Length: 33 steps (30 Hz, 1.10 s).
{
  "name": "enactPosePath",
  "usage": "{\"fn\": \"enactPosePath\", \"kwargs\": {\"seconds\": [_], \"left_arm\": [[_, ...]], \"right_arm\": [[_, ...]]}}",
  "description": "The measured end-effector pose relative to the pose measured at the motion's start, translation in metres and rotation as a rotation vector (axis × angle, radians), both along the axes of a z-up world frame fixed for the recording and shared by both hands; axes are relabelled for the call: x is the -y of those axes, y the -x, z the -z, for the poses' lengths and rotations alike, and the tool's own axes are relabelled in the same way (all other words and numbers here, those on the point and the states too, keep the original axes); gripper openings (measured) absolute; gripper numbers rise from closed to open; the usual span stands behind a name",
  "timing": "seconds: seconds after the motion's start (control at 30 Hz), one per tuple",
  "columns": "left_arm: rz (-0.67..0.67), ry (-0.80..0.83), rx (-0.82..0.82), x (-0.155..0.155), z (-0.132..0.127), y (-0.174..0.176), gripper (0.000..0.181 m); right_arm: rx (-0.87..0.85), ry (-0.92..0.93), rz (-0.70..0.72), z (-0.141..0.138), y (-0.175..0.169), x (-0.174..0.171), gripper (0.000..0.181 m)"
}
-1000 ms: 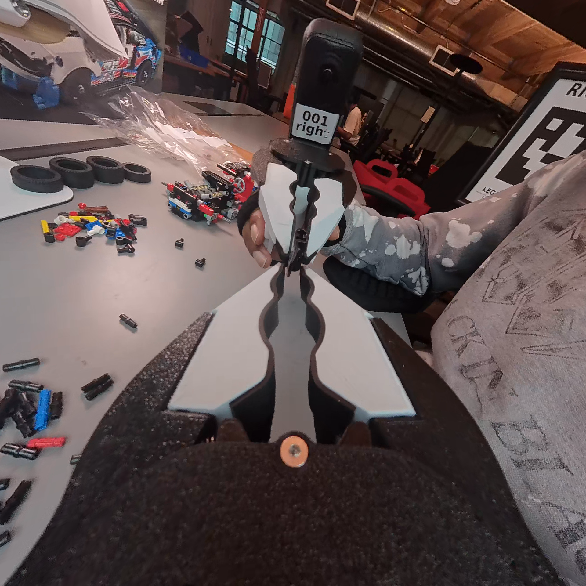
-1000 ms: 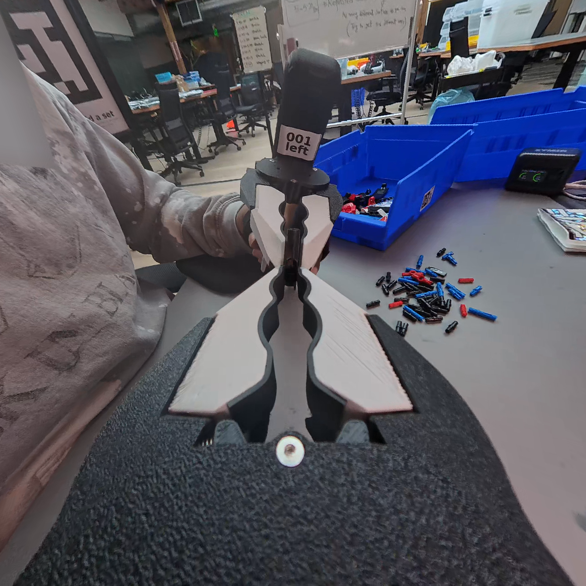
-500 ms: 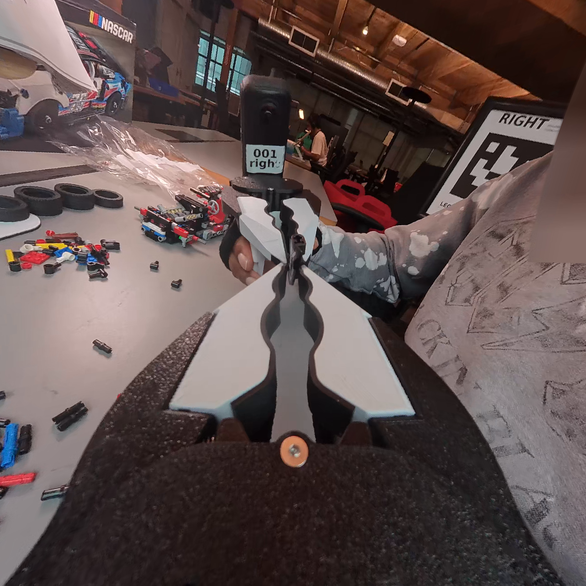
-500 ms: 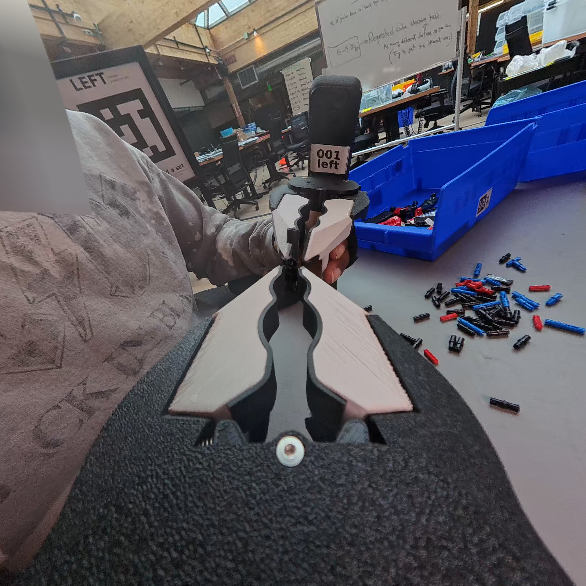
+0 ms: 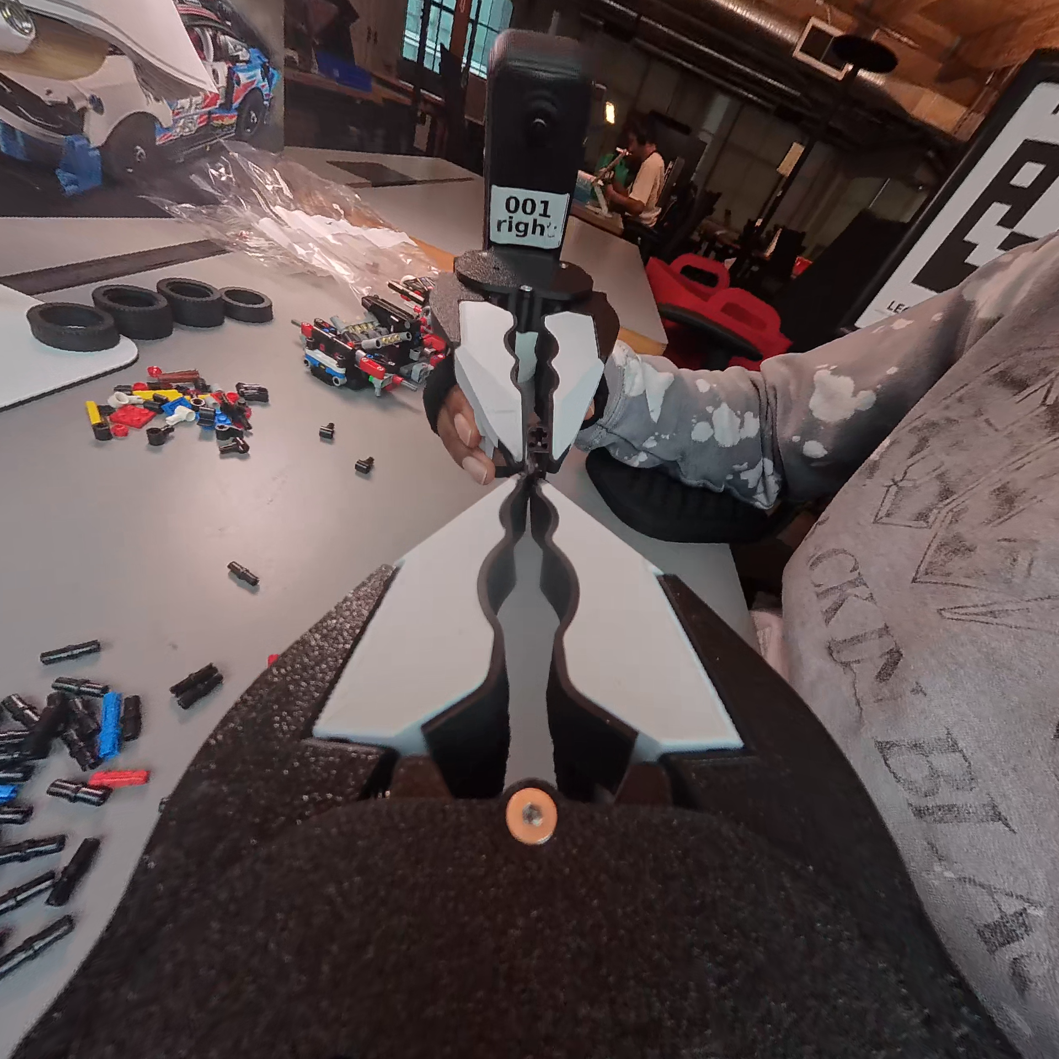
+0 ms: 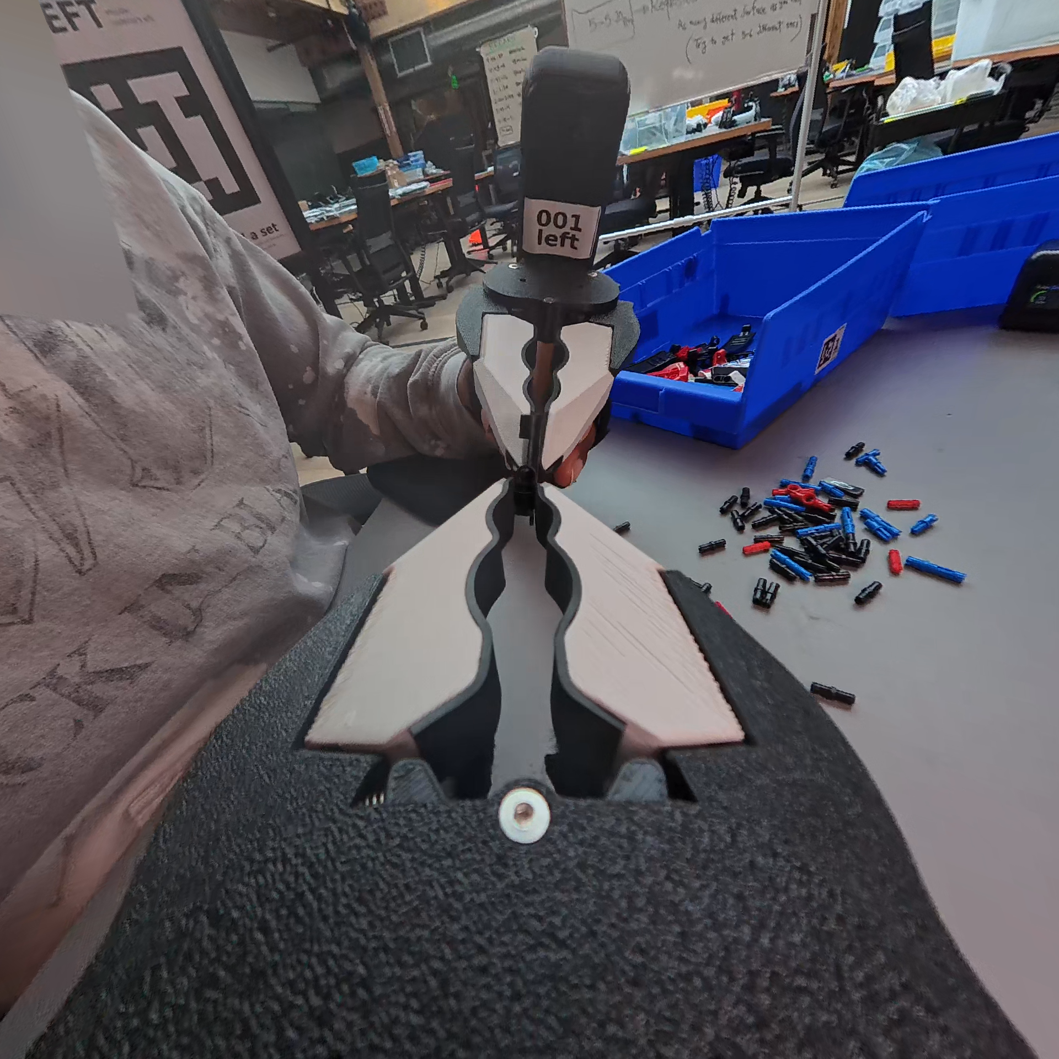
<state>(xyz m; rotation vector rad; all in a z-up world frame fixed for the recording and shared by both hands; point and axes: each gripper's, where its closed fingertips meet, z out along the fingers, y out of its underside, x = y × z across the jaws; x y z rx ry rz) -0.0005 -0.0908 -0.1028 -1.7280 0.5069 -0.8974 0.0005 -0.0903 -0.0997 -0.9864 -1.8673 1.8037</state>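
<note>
My left gripper [image 5: 528,487] and right gripper [image 6: 522,501] point at each other above the grey table's near edge [image 5: 647,538], tips almost touching. The right gripper is shut on a small black connector piece [image 5: 538,444] that sticks out of its tips; the piece also shows in the right wrist view [image 6: 522,478]. The left gripper, seen from the front in the right wrist view [image 6: 530,458], is shut on a thin black pin-like piece [image 6: 532,427]. The two pieces meet end to end between the tips. A hand in a grey sleeve holds each gripper.
On the left stand black tyres [image 5: 143,312], a partly built model [image 5: 367,349], a heap of coloured parts [image 5: 172,410], loose pins [image 5: 69,728] and a plastic bag [image 5: 286,223]. On the right stand a blue bin [image 6: 773,321] and scattered pins [image 6: 819,533]. The person's torso [image 5: 945,630] is close. The grippers are tip to tip, or close to it. Left tips and right tips are each some 30 cm from the partly built model [image 5: 367,349].
Both grippers stayed tip to tip. They swung upward half a second ago, then tilted back toward the table and moved closer together, pressing the two black pieces end to end.
</note>
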Motion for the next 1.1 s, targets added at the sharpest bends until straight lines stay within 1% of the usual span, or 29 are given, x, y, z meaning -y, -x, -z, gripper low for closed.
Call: {"fn": "enactPosePath", "kwargs": {"seconds": [0.07,0.13,0.17,0.2,0.23,0.27,0.33,0.4,0.43,0.5,0.6,0.63,0.67,0.7,0.8,0.83,0.93,1.1], "left_arm": [[0.006,-0.002,-0.033,0.0,0.001,-0.003,0.0],[0.011,-0.008,-0.056,0.001,0.0,-0.005,0.0],[-0.018,-0.008,-0.097,0.001,0.005,0.004,0.0],[-0.064,-0.017,-0.088,0.002,0.007,0.021,0.0],[-0.115,0.007,-0.046,0.001,0.005,0.037,0.0],[-0.118,0.011,-0.045,0.0,0.004,0.04,0.0],[-0.083,0.001,-0.074,-0.007,0.005,0.024,0.0],[-0.035,-0.011,-0.037,-0.012,0.0,0.008,0.0],[-0.038,-0.031,-0.005,-0.014,-0.005,0.006,0.0],[-0.027,-0.032,0.084,-0.014,-0.013,0.002,0.018],[-0.022,-0.036,0.165,-0.013,-0.019,-0.005,0.025],[-0.025,-0.047,0.169,-0.013,-0.021,-0.006,0.025],[-0.023,-0.061,0.177,-0.013,-0.024,-0.007,0.018],[-0.015,-0.067,0.18,-0.011,-0.026,-0.007,0.016],[-0.003,-0.058,0.157,-0.008,-0.026,-0.006,0.012],[0.001,-0.061,0.159,-0.006,-0.028,-0.005,0.003],[-0.009,-0.041,0.067,-0.005,-0.017,-0.007,0.005],[0.006,-0.016,-0.04,-0.003,-0.009,-0.008,0.004]], "right_arm": [[0.003,-0.01,-0.02,-0.001,-0.004,-0.001,0.006],[-0.023,-0.012,-0.031,-0.008,-0.01,-0.003,0.006],[-0.087,0.086,-0.008,-0.032,-0.018,-0.019,0.005],[-0.15,0.12,0.068,-0.051,-0.029,-0.046,0.006],[-0.164,0.066,0.153,-0.055,-0.035,-0.067,0.006],[-0.159,0.033,0.193,-0.053,-0.036,-0.075,0.006],[-0.126,0.038,0.165,-0.042,-0.027,-0.064,0.006],[-0.092,0.054,0.109,-0.034,-0.019,-0.048,0.006],[-0.083,0.061,0.095,-0.032,-0.016,-0.042,0.006],[-0.066,0.056,0.081,-0.025,-0.008,-0.031,0.006],[-0.052,0.049,0.047,-0.019,-0.001,-0.012,0.006],[-0.047,0.042,0.037,-0.017,0.001,-0.006,0.006],[-0.048,0.038,0.035,-0.017,0.003,-0.002,0.006],[-0.057,0.052,0.036,-0.019,0.004,-0.001,0.006],[-0.067,0.036,0.028,-0.019,0.001,0.001,0.006],[-0.065,0.05,0.028,-0.019,0.001,0.001,0.006],[-0.043,0.012,0.016,-0.01,0.0,0.001,0.006],[-0.023,-0.013,-0.019,-0.004,-0.002,0.002,0.006]]}}
